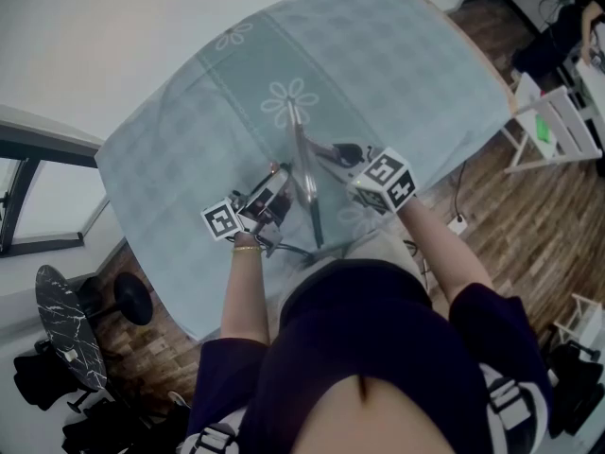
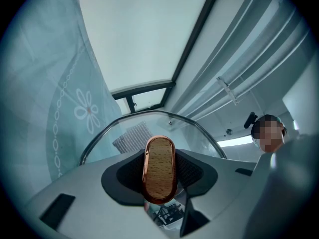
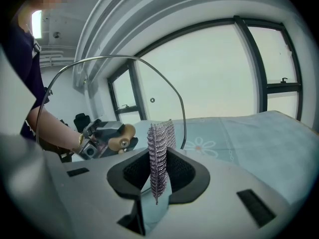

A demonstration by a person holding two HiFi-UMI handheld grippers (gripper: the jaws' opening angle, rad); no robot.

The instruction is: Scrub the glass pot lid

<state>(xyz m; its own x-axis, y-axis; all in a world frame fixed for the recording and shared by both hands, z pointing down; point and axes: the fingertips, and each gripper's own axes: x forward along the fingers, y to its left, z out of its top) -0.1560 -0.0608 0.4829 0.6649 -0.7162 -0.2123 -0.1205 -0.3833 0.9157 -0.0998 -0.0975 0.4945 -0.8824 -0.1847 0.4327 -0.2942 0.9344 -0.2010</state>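
Over the cloth-draped worktop (image 1: pixel 397 64), the round glass lid (image 1: pixel 304 173) stood on edge, its rim running away from the person. Its oval wooden knob (image 2: pixel 159 169) faced left, clamped in the left tongs (image 2: pixel 159 176). The right tongs (image 3: pixel 158 178) pinched a silvery mesh scrubber (image 3: pixel 158 153) just beside the lid's other face.

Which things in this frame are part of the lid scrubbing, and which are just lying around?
Part of the job:
- glass pot lid, held on edge above the table
- its wooden knob, clamped in the left claw
- metal mesh scrubber, pinched in the right claw

Just lying about:
- flowered tablecloth
- black stool
- marble-patterned board
- white slatted stand
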